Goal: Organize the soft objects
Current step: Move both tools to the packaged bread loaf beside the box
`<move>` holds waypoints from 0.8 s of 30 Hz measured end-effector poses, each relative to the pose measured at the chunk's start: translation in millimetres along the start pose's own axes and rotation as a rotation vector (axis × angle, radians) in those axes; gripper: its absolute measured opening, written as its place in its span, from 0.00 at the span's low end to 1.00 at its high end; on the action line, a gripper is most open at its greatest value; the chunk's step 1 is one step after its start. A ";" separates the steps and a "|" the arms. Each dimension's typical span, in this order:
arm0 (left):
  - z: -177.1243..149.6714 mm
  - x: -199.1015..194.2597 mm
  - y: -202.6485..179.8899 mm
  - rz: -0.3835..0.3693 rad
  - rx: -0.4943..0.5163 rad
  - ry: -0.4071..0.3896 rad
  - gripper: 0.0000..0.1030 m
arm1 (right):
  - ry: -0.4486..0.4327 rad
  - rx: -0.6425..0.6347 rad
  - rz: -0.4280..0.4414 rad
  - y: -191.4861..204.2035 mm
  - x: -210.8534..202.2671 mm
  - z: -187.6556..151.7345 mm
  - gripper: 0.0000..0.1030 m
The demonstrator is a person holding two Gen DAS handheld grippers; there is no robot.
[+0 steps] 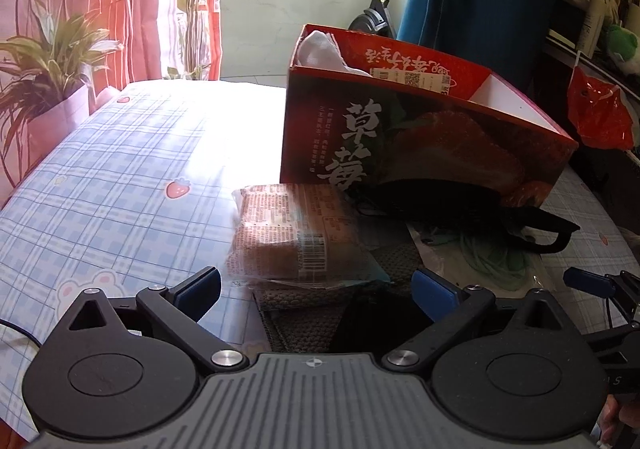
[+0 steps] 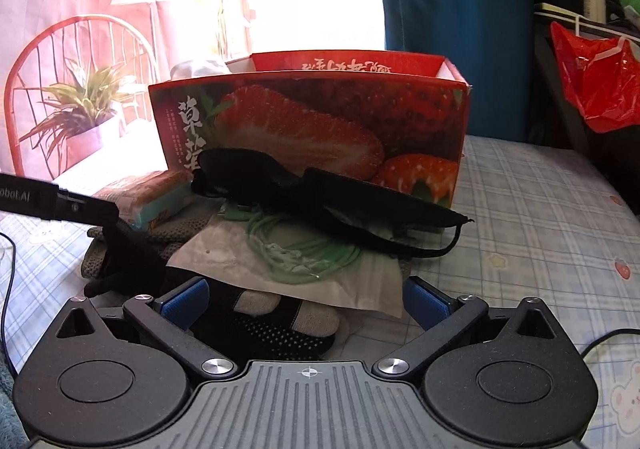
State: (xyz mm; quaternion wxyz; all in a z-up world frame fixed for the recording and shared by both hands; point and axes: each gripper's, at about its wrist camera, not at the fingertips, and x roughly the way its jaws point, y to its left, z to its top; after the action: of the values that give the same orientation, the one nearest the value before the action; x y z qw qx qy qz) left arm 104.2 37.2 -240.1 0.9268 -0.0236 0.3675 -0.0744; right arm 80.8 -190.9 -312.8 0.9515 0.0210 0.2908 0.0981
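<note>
Approach stage of sorting. A heap of soft objects is shown on the checked tabletop (image 1: 120,169), touching the front wall of the strawberry box (image 1: 420,137): a wrapped packet (image 1: 288,233), a black eye mask (image 2: 320,193), a bagged green cord (image 2: 304,253), a knitted cloth (image 1: 304,313) and a dotted black sock (image 2: 272,329). Something white already lies inside the box. The left claw (image 1: 316,289) is held apart, empty, before the packet; the right claw (image 2: 306,299) is likewise spread, empty, over the sock. The next move is judged to require closing on one item and lifting it clear over the box rim.
</note>
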 end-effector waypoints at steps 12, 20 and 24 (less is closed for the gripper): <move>32.5 7.6 53.5 -0.053 -0.020 0.070 0.70 | 0.011 -0.038 0.095 24.0 17.1 27.1 0.68; 40.0 36.6 76.0 -0.132 -0.119 0.136 0.65 | 0.036 -0.123 0.192 57.8 34.5 44.3 0.54; 44.1 44.1 80.2 -0.166 -0.126 0.150 0.57 | 0.051 -0.176 0.216 71.3 45.1 53.9 0.54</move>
State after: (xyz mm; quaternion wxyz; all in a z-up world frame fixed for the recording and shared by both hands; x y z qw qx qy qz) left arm 175.7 109.1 -245.8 0.8840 -0.1064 0.4364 -0.1293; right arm 135.0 -111.2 -285.9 0.9259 -0.0340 0.3011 0.2256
